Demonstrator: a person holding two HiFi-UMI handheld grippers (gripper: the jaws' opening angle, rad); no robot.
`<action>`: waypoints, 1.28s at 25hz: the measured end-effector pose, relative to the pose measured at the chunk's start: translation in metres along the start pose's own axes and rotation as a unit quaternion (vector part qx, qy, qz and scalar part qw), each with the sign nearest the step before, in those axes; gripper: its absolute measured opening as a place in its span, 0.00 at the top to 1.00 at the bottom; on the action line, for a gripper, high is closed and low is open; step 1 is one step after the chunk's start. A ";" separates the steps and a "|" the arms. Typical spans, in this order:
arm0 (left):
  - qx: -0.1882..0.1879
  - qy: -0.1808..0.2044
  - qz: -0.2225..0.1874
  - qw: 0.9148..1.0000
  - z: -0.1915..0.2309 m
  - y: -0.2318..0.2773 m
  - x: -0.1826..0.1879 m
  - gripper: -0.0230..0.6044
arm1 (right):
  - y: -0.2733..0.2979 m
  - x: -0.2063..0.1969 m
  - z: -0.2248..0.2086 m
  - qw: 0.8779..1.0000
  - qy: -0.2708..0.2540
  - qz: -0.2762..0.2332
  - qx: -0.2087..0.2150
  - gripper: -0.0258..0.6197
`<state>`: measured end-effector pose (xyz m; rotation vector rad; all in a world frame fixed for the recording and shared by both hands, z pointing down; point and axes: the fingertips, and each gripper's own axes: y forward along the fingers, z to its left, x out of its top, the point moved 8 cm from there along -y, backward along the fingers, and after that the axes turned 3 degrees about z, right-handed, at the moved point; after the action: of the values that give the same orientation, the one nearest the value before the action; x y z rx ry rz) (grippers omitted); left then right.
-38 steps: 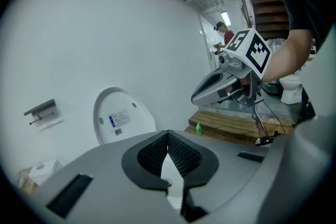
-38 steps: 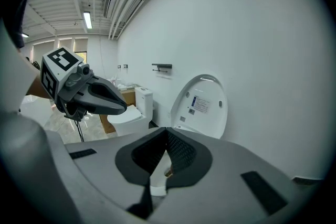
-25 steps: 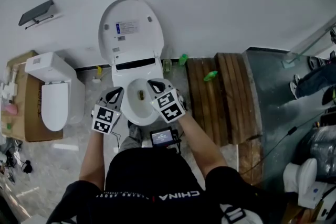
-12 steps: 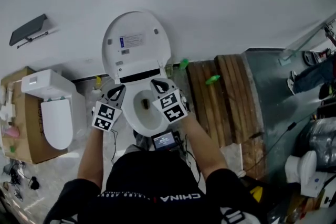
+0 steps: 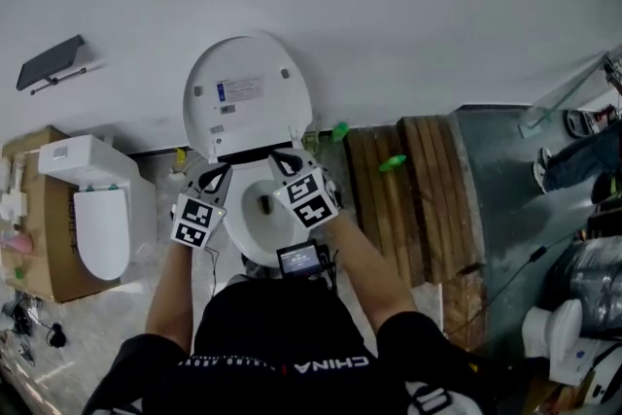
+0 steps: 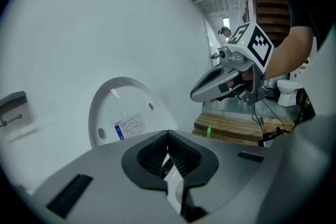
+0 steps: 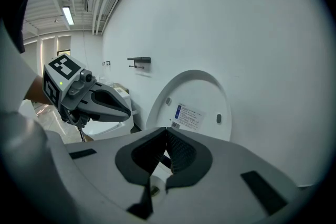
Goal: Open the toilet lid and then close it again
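two closed, empty tools, the left gripper (image 5: pixel 218 174) and right gripper (image 5: pixel 281 156), hover over the bowl (image 5: pixel 251 233) with jaws pressed together, near the raised toilet lid (image 5: pixel 248 97) leaning on the wall (image 5: pixel 389 5), likely placed to tip it down.

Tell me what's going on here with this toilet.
A person stands at a toilet, holding a gripper in each hand. The lid is raised, standing up by the wall. The left gripper and right gripper are both shut and empty, poised over the toilet just in front of the lid.
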<state>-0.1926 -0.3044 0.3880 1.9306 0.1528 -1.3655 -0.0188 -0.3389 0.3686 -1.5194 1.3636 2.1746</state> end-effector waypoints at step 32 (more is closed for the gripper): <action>0.106 0.138 0.034 0.984 0.208 0.108 0.144 0.78 | 0.131 0.189 -0.166 0.989 -0.140 -0.004 0.051 0.73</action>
<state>-0.2373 -0.5576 0.2898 2.2786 0.0749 -1.1008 -0.0737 -0.6029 0.2802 -1.1299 1.3467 2.1757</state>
